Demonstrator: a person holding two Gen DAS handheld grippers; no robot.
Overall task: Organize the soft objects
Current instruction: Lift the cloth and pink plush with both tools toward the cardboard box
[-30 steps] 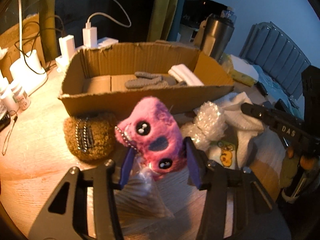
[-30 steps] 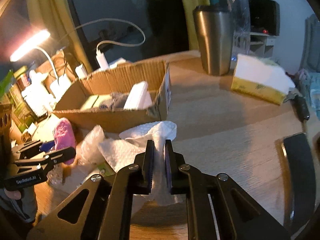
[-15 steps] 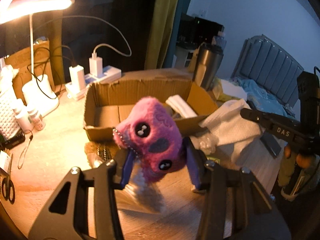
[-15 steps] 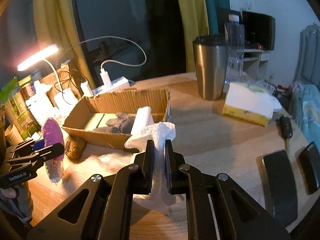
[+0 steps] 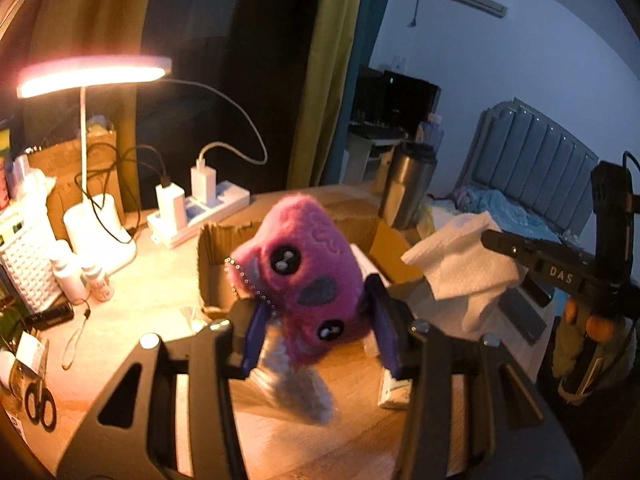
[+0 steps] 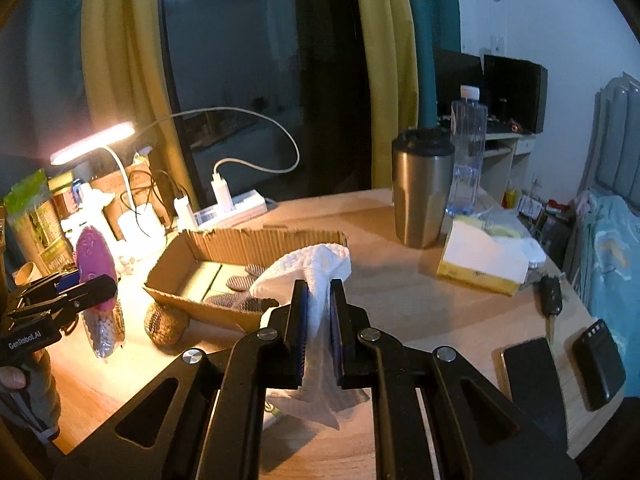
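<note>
My left gripper (image 5: 318, 316) is shut on a pink plush toy (image 5: 308, 276) with a bead chain and a clear bag of beads hanging below it, held high above the table. The toy also shows in the right wrist view (image 6: 94, 268). My right gripper (image 6: 319, 312) is shut on a white towel (image 6: 312, 270), lifted above the table; the towel also shows in the left wrist view (image 5: 460, 264). The open cardboard box (image 6: 240, 240) lies below, with grey gloves (image 6: 240, 284) inside. A brown woven pouch (image 6: 166, 322) sits against the box's front.
A lit desk lamp (image 5: 92, 74), power strip with chargers (image 5: 200, 208), steel tumbler (image 6: 422, 188), water bottle (image 6: 468, 152), tissue box (image 6: 480, 264), car key (image 6: 550, 296), phone (image 6: 528, 380) and power bank (image 6: 598, 364) stand around. Small bottles (image 5: 80, 276) and scissors (image 5: 40, 404) lie left.
Both grippers have risen well above the table, carrying the pink toy and the white towel. The box and pouch now appear lower and farther away.
</note>
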